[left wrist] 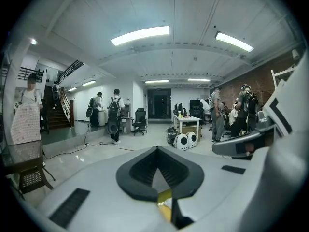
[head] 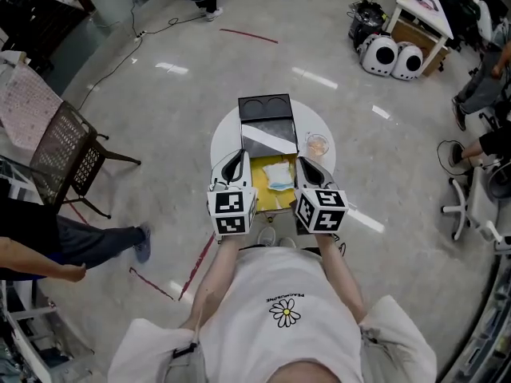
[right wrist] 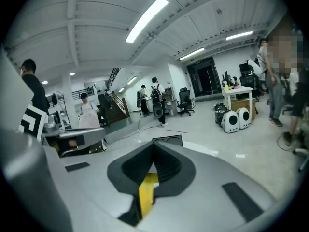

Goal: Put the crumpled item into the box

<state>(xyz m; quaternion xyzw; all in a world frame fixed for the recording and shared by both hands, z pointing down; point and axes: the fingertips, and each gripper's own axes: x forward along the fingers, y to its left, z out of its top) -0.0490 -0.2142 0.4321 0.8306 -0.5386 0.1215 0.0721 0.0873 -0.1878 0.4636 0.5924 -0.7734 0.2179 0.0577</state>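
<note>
Crumpled item [head: 279, 174] inside the open box [head: 260, 196]
White with a blue patch, it lay on the box's yellow lining, on the round white table [head: 227, 136]. The left gripper [head: 233, 164] was at the box's left side and the right gripper [head: 313, 171] at its right. Both had their jaws closed together and gripped nothing.

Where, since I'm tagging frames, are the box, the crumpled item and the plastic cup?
Box [head: 259, 180]: head view, bare yellow inside.
Crumpled item [head: 279, 175]: head view, its middle.
Plastic cup [head: 317, 145]: head view, its open mouth.
</note>
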